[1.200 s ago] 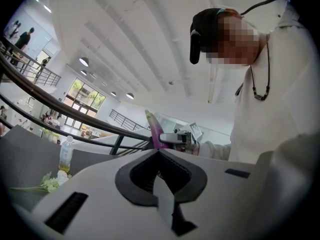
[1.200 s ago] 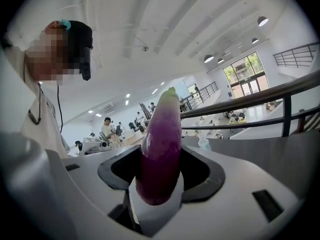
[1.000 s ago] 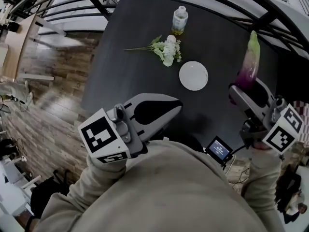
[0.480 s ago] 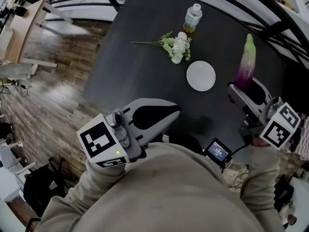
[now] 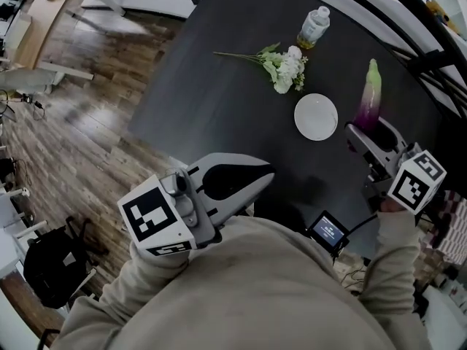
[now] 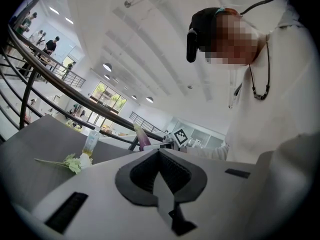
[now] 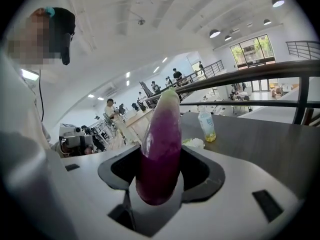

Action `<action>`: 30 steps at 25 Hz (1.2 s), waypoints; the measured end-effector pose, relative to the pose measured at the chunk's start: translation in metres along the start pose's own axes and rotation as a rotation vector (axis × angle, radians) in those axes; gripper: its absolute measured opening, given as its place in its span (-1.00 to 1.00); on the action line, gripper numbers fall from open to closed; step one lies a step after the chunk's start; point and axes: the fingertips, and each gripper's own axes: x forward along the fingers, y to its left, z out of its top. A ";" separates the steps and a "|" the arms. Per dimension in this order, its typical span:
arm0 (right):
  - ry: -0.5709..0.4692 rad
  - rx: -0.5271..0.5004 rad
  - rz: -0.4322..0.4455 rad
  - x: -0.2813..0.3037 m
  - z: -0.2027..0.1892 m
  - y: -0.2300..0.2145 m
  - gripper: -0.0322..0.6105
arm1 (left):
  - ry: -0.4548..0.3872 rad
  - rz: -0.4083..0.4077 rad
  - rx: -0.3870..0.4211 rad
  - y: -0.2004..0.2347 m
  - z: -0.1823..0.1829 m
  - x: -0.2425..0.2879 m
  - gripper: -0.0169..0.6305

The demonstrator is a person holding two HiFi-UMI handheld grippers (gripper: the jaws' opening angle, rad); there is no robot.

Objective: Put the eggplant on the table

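Note:
A long eggplant [image 5: 369,99], purple at the base and pale green at the tip, stands upright over the right side of the dark table [image 5: 219,100]. My right gripper [image 5: 363,132] is shut on its purple lower end. In the right gripper view the eggplant [image 7: 162,144] fills the gap between the jaws and points up and away. My left gripper [image 5: 244,177] hangs over the table's near edge with its jaws together and nothing in them. In the left gripper view my left gripper [image 6: 159,151] points level across the table, and the eggplant [image 6: 141,137] shows small beyond it.
A white plate [image 5: 316,117] lies just left of the eggplant. A bunch of white flowers [image 5: 283,67] and a small bottle [image 5: 314,26] sit farther back. A black railing [image 5: 430,57] runs behind the table. Wooden floor [image 5: 66,137] lies to the left.
My right gripper has come down with the eggplant, which now stands lower and closer to the tabletop beside the plate. The left gripper has shifted only slightly.

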 end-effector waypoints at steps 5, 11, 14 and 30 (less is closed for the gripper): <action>0.102 -0.077 -0.034 0.026 -0.020 -0.019 -0.12 | -0.013 0.027 -0.015 0.004 -0.003 -0.007 -0.93; 0.201 -0.079 -0.046 0.053 -0.048 -0.039 -0.12 | -0.031 0.066 -0.030 0.008 -0.006 -0.016 -0.93; 0.249 -0.074 -0.060 0.066 -0.065 -0.054 -0.12 | -0.029 0.079 -0.048 0.009 -0.009 -0.020 -0.93; 0.451 -0.022 -0.114 0.101 -0.141 -0.108 -0.11 | -0.048 0.119 -0.064 0.008 -0.017 -0.032 -0.93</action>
